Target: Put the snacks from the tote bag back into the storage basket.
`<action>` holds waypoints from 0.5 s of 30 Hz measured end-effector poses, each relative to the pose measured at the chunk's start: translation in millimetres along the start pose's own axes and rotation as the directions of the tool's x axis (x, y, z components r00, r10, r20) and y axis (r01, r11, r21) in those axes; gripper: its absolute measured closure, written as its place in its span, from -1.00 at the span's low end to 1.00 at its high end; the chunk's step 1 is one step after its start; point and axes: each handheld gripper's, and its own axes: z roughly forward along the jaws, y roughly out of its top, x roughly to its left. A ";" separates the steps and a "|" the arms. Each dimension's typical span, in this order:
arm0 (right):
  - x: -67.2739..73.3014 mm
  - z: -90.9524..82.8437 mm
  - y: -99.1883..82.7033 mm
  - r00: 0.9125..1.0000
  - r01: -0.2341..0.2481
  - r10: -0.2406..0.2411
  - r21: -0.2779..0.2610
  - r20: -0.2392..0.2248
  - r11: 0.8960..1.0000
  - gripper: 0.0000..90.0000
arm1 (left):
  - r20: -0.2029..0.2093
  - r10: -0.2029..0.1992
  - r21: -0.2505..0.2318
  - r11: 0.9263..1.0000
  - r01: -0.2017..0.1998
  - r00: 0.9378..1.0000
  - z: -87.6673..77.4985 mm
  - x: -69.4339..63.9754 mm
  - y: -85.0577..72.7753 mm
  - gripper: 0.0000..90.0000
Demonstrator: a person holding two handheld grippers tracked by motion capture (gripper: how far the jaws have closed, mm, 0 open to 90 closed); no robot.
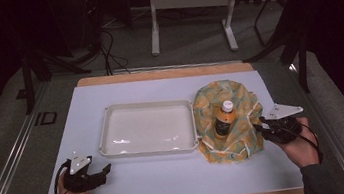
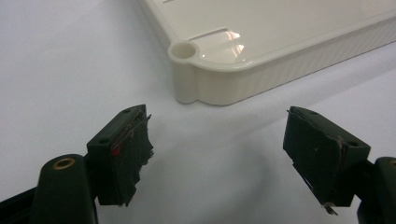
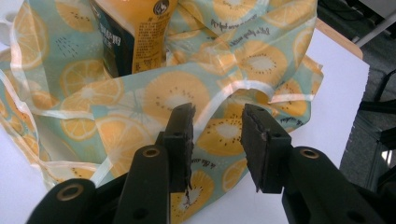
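While you are holding both hands at the near edge of the white tabletop [image 1: 158, 86], your left tongs [image 1: 103, 170] are resting low near the left corner, pointing right toward the cream rectangular plastic tray [image 1: 107, 116]. Seen from the left gripper view, those left tongs [image 2: 217, 158] are standing wide apart with nothing between the jaws, and the tray's rounded corner [image 2: 187, 70] is lying just beyond them, not touching.

Your right tongs [image 1: 257, 127] are sitting at the right side, pointing left at the pale green cloth bag printed with orange slices [image 1: 238, 101], which is lying just to the right of the tray and touching its right rim. An orange drink bottle with a white cap and dark label [image 1: 224, 118] is standing upright inside the opened bag.

From the right gripper view, your right tongs [image 3: 217, 140] are partly apart, with the bag's [image 3: 173, 93] white-edged rim lying between and behind the jaws; I cannot tell whether a jaw is touching the fabric. The bottle [image 3: 135, 32] is rising just beyond, at the far left of that view.
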 end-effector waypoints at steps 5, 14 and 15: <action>-0.8 -0.4 6.3 1.000 0.020 -0.019 0.014 -0.006 1.000 0.43 | 0.004 0.002 0.002 1.000 -0.002 1.000 0.1 0.1 0.1 -0.49; -0.7 -0.9 16.1 0.999 0.046 -0.046 0.034 -0.021 0.998 0.42 | 0.004 0.006 0.005 1.000 -0.006 1.000 0.3 -0.2 0.2 -0.49; -0.4 -0.5 19.1 0.998 0.061 -0.059 0.045 -0.028 0.997 0.42 | 0.003 0.007 0.006 1.000 -0.007 1.000 0.4 -0.3 0.2 -0.49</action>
